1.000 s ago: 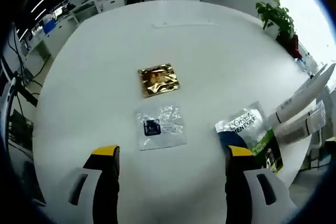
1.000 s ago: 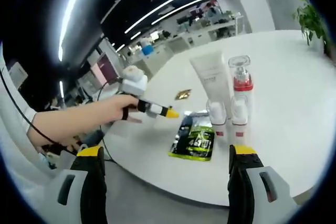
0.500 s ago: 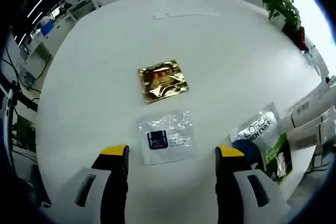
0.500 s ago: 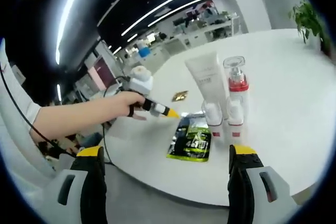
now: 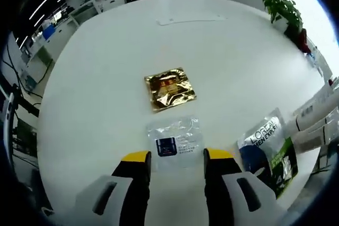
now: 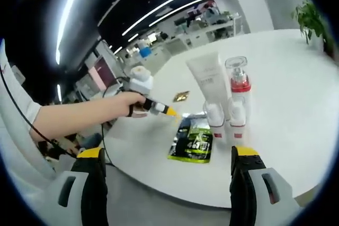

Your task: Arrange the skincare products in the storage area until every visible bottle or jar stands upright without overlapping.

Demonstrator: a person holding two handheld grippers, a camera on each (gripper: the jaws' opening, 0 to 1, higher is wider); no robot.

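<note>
Left gripper view has the left hand-held gripper (image 5: 175, 158), jaws narrowed but not gripping, low in the frame around a clear sachet (image 5: 174, 142) flat on the white bench (image 5: 95, 78), below a gold sachet (image 5: 169, 88).

left tongs (image 5: 175, 156): yellow tips, black fingers | right tongs (image 6: 168, 152): same | white sleeve (image 6: 15, 110)

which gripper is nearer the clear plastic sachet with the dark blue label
Left. The left gripper flanks the clear sachet with its jaws; the right gripper hangs off the table edge.

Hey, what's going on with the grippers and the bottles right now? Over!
Left hand-held gripper open around clear sachet. Right hand-held gripper open, off table edge. Bottles upright. Green sachet flat beside them.
</note>
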